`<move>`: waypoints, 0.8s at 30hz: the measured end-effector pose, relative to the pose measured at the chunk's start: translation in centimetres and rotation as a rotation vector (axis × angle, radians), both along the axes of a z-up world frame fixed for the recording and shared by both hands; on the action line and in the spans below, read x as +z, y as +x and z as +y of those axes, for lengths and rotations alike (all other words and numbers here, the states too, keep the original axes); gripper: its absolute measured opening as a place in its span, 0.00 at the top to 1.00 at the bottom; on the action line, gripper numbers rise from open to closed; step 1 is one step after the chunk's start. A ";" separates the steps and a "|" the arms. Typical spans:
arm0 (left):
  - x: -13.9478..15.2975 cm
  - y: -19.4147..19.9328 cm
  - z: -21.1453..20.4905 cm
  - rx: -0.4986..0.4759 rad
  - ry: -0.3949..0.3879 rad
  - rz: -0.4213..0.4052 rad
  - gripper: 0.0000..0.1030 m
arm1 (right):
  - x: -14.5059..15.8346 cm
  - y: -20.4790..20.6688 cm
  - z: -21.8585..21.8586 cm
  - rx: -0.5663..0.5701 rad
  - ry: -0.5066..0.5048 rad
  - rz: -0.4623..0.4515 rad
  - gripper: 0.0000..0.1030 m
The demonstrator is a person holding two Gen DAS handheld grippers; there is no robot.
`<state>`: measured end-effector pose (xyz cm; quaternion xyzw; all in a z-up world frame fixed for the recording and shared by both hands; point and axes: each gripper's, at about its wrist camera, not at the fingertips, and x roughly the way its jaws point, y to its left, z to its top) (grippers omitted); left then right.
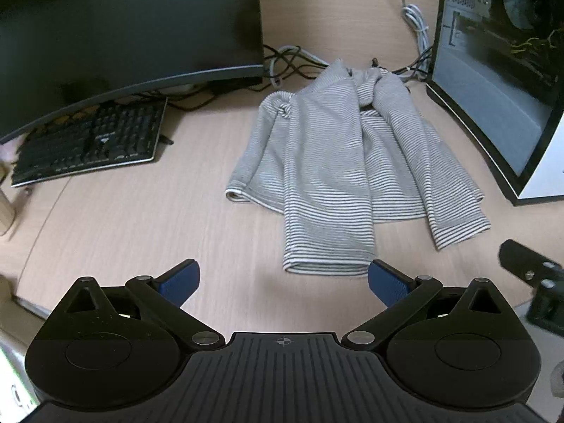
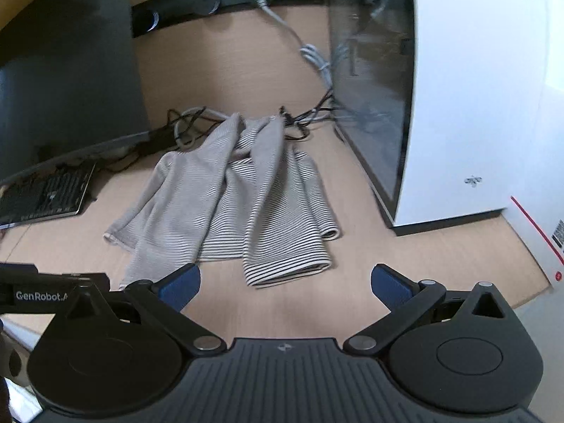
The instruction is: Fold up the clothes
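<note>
Pale wood desk (image 1: pixel 141 218) (monitor (image 1: pixel 123 35), keyboard (image 1: pixel 91 144)); striped top (image 1: pixel 328 176)

I see soft, even indoor light with faint shadows; fisheye bending curves the desk (image 1: pixel 123 218) edges, and my right wrist view is slightly motion-blurred.

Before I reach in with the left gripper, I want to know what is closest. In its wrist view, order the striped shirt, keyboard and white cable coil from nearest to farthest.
1. Striped shirt: straight ahead, hem just beyond the open left gripper.
2. Keyboard: left, under the monitor.
3. White cable coil: far back, right of centre.
</note>
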<state>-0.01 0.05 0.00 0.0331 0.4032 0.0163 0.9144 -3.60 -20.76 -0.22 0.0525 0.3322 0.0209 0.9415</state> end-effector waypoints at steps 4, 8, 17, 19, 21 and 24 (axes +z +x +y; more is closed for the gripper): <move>0.0 -0.1 0.9 0.011 -0.053 0.021 0.00 | 0.4 0.3 0.8 -0.011 -0.029 -0.020 0.00; 0.2 -0.7 1.5 0.020 -0.064 0.028 0.00 | 0.7 0.6 1.4 -0.019 -0.041 -0.035 0.00; 0.7 -0.9 1.7 0.035 -0.059 0.044 0.00 | 1.3 0.8 2.5 0.022 -0.041 -0.081 0.00; 0.7 -1.1 1.9 0.036 -0.063 0.043 0.00 | 1.1 0.5 3.0 0.023 -0.053 -0.087 0.00; 0.6 -1.2 2.0 0.038 -0.067 0.044 0.00 | 0.6 -0.6 2.8 0.027 -0.048 -0.098 0.00; 0.6 -1.3 2.2 0.040 -0.073 0.043 0.00 | 0.9 -0.8 3.1 0.034 -0.061 -0.081 0.00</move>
